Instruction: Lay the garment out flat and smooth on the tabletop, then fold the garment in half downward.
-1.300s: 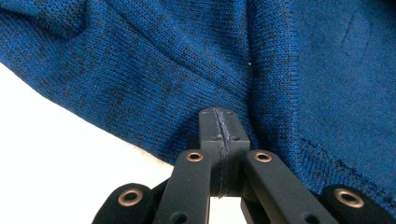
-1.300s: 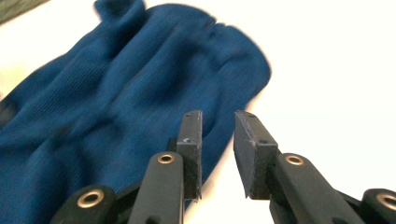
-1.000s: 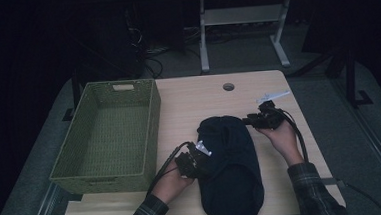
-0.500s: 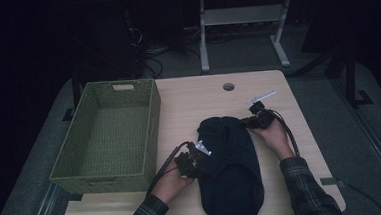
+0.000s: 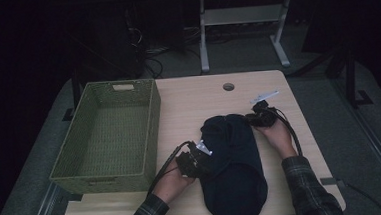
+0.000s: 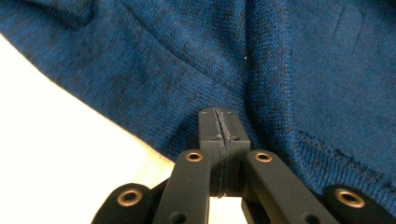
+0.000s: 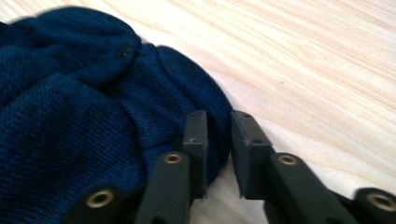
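A dark garment lies bunched on the wooden bench — the left hand-held gripper at its left edge, the right hand-held gripper at its far right corner. An empty green basket stands well left.

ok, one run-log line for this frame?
left gripper: shut on sweater near edge | right gripper: fingers just opening, far edge fold between them | basket: empty, left of sweater

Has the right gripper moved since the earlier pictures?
Yes. The right gripper moved toward the near table edge, farther from the round hole.
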